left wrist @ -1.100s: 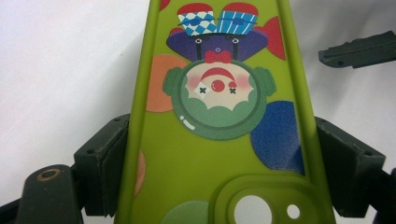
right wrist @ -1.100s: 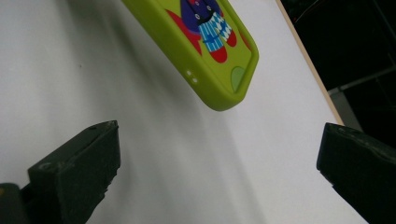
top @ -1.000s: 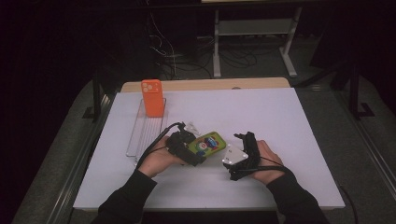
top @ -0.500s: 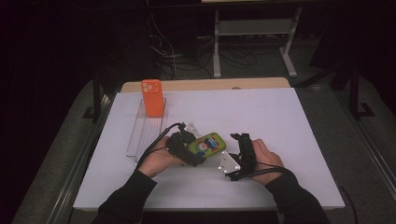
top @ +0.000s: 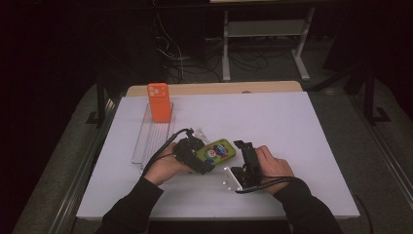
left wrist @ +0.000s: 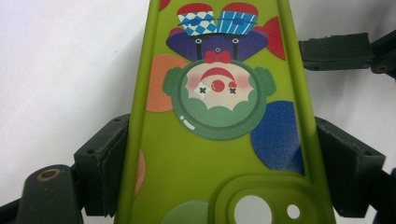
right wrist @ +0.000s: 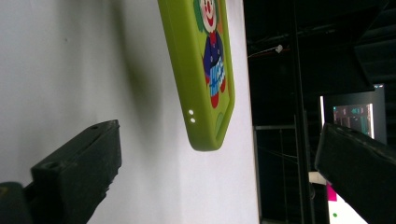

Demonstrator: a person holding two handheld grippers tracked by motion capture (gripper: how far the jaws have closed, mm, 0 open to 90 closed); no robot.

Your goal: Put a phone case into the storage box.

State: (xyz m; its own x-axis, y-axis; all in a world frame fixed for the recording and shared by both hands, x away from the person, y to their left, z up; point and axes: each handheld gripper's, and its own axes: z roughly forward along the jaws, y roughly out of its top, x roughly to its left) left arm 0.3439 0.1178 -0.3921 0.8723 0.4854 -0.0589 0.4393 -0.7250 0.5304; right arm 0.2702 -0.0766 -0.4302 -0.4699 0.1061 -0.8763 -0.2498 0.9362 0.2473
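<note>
the left gripper (top: pixel 207 158) clamps the green clown phone case (top: pixel 217 150) by its long edges, just above the white table (top: pixel 292 126); the right gripper (top: pixel 242 146), jaws wide apart and empty, sits just beside the case's far end.

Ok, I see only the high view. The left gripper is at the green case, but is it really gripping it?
Observer: Yes. In the left gripper view both jaws press the side edges of the green case.
Operator: And the right gripper?
Observer: The right gripper is wide open, with the case's end ahead between its jaws, untouched.
Operator: What is printed on the case?
Observer: A clown among coloured dots.
</note>
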